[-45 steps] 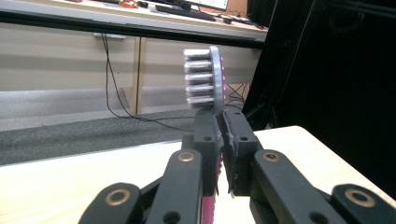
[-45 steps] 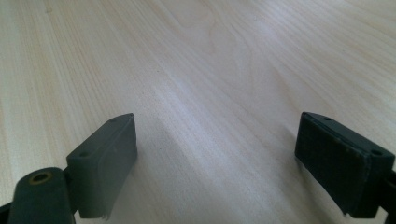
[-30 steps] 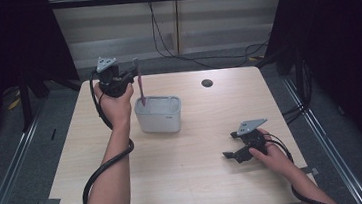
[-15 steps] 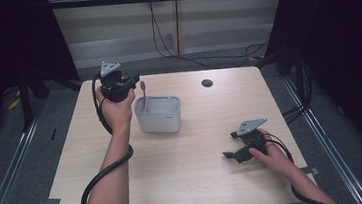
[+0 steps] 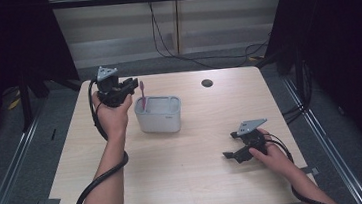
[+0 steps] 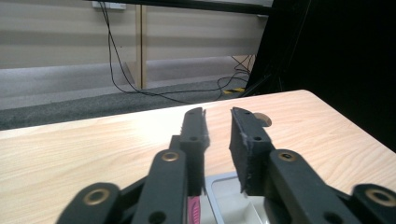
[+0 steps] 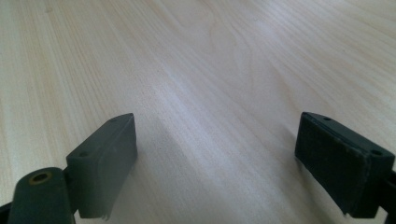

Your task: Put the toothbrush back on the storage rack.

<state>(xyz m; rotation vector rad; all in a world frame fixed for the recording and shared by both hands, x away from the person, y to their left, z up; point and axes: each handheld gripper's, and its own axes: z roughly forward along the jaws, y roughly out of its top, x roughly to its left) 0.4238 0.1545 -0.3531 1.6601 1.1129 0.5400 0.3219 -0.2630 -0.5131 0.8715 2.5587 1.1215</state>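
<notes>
Seen from above: a pale wooden table (image 5: 176, 183) with a light grey tub (image 5: 159, 114) standing left of centre toward the far edge, a pink-handled stick (image 5: 142, 94) upright at the tub's left end, rising above the rim. Left gripper (image 5: 128, 85) held in the air just beside the tub's left end, jaws pointing right toward the top of the stick, grey three-cornered plate on top, black cable looping down along the forearm. In the left gripper view, jaws (image 6: 218, 135) slightly apart with a narrow gap, nothing between them; white inside of the tub (image 6: 233, 200) and a sliver of pink (image 6: 194, 210) directly below. Right gripper (image 5: 229, 145) resting low on the table near the right front corner, well apart from the tub, jaws pointing left. In the right gripper view, jaws (image 7: 217, 163) spread wide over bare wood, clamped on nothing. A small dark round hole (image 5: 207, 83) in the tabletop toward the far right. Cables trailing across the floor behind the table.
</notes>
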